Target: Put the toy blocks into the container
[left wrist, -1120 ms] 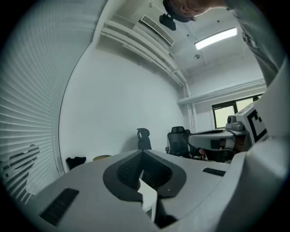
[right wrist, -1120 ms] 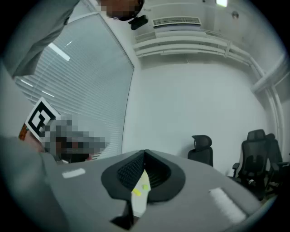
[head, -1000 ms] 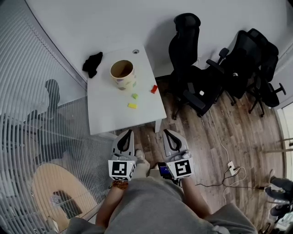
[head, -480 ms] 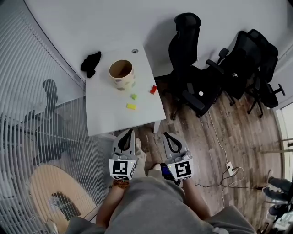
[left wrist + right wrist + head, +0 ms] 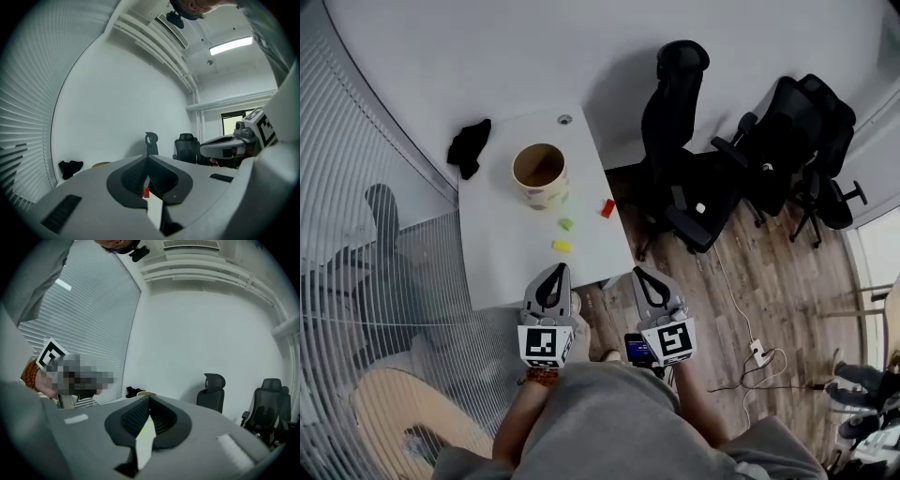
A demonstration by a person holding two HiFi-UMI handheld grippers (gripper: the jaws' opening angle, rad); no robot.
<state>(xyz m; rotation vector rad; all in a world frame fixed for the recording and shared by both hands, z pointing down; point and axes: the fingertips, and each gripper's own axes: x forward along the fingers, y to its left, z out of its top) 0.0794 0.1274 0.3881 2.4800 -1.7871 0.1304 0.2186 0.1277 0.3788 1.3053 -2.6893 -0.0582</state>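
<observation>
Closing in, I now have the left gripper and right gripper, both clenched on nothing, at the near edge of the surface; the yellow block lies just ahead of the left one, long side across my reach, with the container beyond.

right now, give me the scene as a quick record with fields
table: white table, three blocks loose on it
container: container, upright, open top, far side; no block seen inside
blocks: red block near the right edge; green block mid-table; yellow block nearest the person
other: black cloth at the far left corner; chairs to the right
left gripper: shut, empty, at the table's near edge
right gripper: shut, empty, just off the near right corner
task: no block picked up yet
</observation>
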